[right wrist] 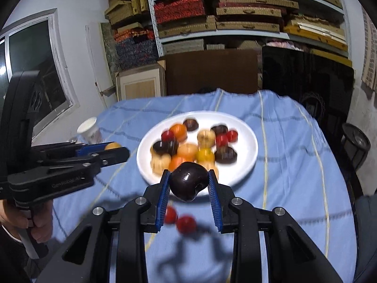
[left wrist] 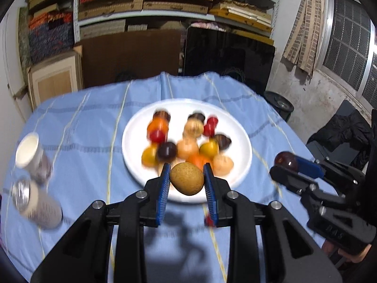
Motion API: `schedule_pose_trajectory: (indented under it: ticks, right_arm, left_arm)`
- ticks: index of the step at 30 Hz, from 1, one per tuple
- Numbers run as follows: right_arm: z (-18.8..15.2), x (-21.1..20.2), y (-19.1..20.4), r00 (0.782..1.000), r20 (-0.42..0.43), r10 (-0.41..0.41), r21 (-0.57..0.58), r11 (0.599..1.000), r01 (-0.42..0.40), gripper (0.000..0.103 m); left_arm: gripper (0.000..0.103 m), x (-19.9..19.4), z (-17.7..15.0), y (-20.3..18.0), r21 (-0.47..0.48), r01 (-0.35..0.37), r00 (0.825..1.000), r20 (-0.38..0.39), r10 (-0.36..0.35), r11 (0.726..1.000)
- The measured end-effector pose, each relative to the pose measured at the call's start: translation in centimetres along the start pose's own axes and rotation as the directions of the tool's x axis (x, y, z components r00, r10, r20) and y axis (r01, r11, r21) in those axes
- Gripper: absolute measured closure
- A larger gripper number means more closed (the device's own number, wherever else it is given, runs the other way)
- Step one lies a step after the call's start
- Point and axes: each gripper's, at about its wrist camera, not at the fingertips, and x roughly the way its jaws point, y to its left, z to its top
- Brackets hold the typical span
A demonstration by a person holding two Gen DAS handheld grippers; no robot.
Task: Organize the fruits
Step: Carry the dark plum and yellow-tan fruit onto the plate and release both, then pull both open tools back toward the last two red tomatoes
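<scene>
Tan-brown fruit (left wrist: 187, 178) pinched between blue pads of left gripper (left wrist: 187, 179), jaws narrowed to fruit's width, hanging over near rim of white plate (left wrist: 132, 139). Dark plum (right wrist: 188, 181) clamped same way in right gripper (right wrist: 189, 182), also over plate's near rim. Plate mid-table on blue cloth (left wrist: 82, 118), piled with blurred mixed fruits (left wrist: 186, 141). Two red fruits (right wrist: 180, 219) loose on cloth below right gripper. Cups (left wrist: 30, 153) at left edge.
</scene>
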Motion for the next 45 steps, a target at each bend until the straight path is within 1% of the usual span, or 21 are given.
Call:
schedule_pose_trajectory:
  ticks: [5, 8, 10, 12, 13, 14, 16, 17, 18, 19, 20, 22, 24, 26, 29, 33, 34, 36, 39, 41, 45]
  right_arm:
    - [1.6, 3.7, -1.3, 1.000, -0.022, 0.007, 0.038, 0.999, -0.006, 0.071]
    - [1.7, 6.6, -2.7, 0.998, -0.061, -0.011, 0.069, 0.998, 0.015, 0.071]
    - [1.7, 7.9, -3.3, 0.997, -0.074, -0.010, 0.096, 0.995, 0.017, 0.071]
    - [1.7, 8.7, -3.7, 0.997, -0.074, -0.004, 0.113, 0.994, 0.013, 0.070]
    - [1.8, 9.1, -3.9, 0.998, -0.070, 0.000, 0.120, 0.993, 0.009, 0.070]
    - [1.8, 9.5, -4.0, 0.997, -0.071, 0.004, 0.123, 0.992, 0.005, 0.070]
    - [1.7, 9.9, -4.3, 0.998, -0.067, 0.003, 0.137, 0.991, 0.006, 0.069]
    - [1.6, 9.8, -4.5, 0.998, -0.063, 0.012, 0.150, 0.989, -0.002, 0.068]
    - [1.6, 9.8, -4.6, 0.998, -0.060, 0.020, 0.162, 0.987, -0.010, 0.061]
    - [1.5, 9.6, -5.0, 0.998, -0.050, 0.033, 0.191, 0.981, -0.023, 0.052]
    - [1.4, 9.4, -5.2, 0.998, -0.044, 0.033, 0.202, 0.979, -0.024, 0.050]
    - [1.3, 8.7, -5.5, 0.999, -0.038, 0.036, 0.215, 0.976, -0.027, 0.049]
    - [1.1, 7.7, -5.5, 0.999, -0.034, 0.036, 0.218, 0.975, -0.028, 0.049]
    - [0.5, 6.5, -5.5, 0.998, -0.035, 0.044, 0.219, 0.975, -0.035, 0.049]
    - [-0.6, 4.7, -5.5, 0.998, -0.034, 0.043, 0.223, 0.974, -0.035, 0.046]
    - [-3.2, 1.8, -4.6, 0.998, -0.042, 0.048, 0.201, 0.979, -0.039, 0.045]
    - [-3.8, 1.3, -4.2, 0.997, -0.057, 0.043, 0.188, 0.982, -0.032, 0.041]
    - [-5.3, 0.8, -3.1, 0.996, -0.085, 0.022, 0.150, 0.989, -0.009, 0.037]
    - [-7.4, 0.7, -1.5, 0.995, -0.102, 0.007, 0.085, 0.996, 0.001, 0.037]
    - [-8.4, 0.8, -0.9, 0.992, -0.129, -0.001, 0.078, 0.997, 0.011, 0.037]
    - [-9.9, 0.7, 0.1, 0.986, -0.168, -0.006, 0.056, 0.998, 0.016, 0.037]
  left_arm:
    - [0.076, 4.4, 3.1, 0.5, -0.031, -0.013, 0.999, -0.048, 0.012, 0.999]
    - [0.076, 7.0, 4.0, 0.6, -0.016, -0.032, 0.998, -0.063, 0.031, 0.999]
    - [0.076, 8.4, 4.2, 0.8, -0.019, -0.026, 0.996, -0.081, 0.024, 0.999]
    - [0.075, 9.7, 4.3, 0.8, -0.016, -0.050, 0.995, -0.090, 0.049, 0.999]
    - [0.068, 10.1, 4.4, 0.8, -0.018, -0.061, 0.994, -0.088, 0.060, 0.998]
    - [0.056, 10.4, 4.5, 0.9, -0.024, -0.069, 0.994, -0.086, 0.067, 0.997]
    - [0.044, 10.6, 4.6, 1.2, -0.052, -0.091, 0.994, -0.068, 0.087, 0.995]
    - [0.043, 10.5, 4.5, 1.3, -0.065, -0.087, 0.995, -0.062, 0.083, 0.994]
    - [0.043, 10.3, 4.5, 1.4, -0.072, -0.079, 0.995, -0.062, 0.075, 0.994]
    - [0.039, 10.2, 4.5, 1.4, -0.077, -0.073, 0.996, -0.063, 0.069, 0.994]
    - [0.032, 10.0, 4.4, 1.4, -0.077, -0.076, 0.996, -0.059, 0.072, 0.994]
    - [0.030, 9.3, 4.2, 1.5, -0.080, -0.097, 0.995, -0.040, 0.094, 0.992]
    - [0.030, 8.4, 3.9, 1.6, -0.087, -0.099, 0.995, -0.043, 0.095, 0.991]
    - [0.026, 7.3, 3.2, 1.8, -0.095, -0.095, 0.995, -0.041, 0.091, 0.991]
    - [0.025, 5.3, 1.6, 1.6, -0.077, -0.114, 0.993, -0.029, 0.112, 0.991]
    - [0.024, 3.0, -0.9, 1.1, -0.062, -0.096, 0.995, -0.034, 0.094, 0.993]
    - [0.023, 2.5, -1.6, 1.0, -0.062, -0.096, 0.995, -0.035, 0.094, 0.994]
    - [0.022, 1.6, -3.1, 0.7, -0.065, -0.087, 0.995, -0.046, 0.085, 0.994]
    - [0.022, 0.6, -6.1, 0.1, -0.069, -0.074, 0.994, -0.080, 0.069, 0.995]
    - [0.022, 0.2, -7.7, -0.1, -0.069, -0.067, 0.994, -0.092, 0.061, 0.995]
    - [0.022, -0.3, -10.6, -0.3, -0.043, -0.099, 0.990, -0.105, 0.094, 0.994]
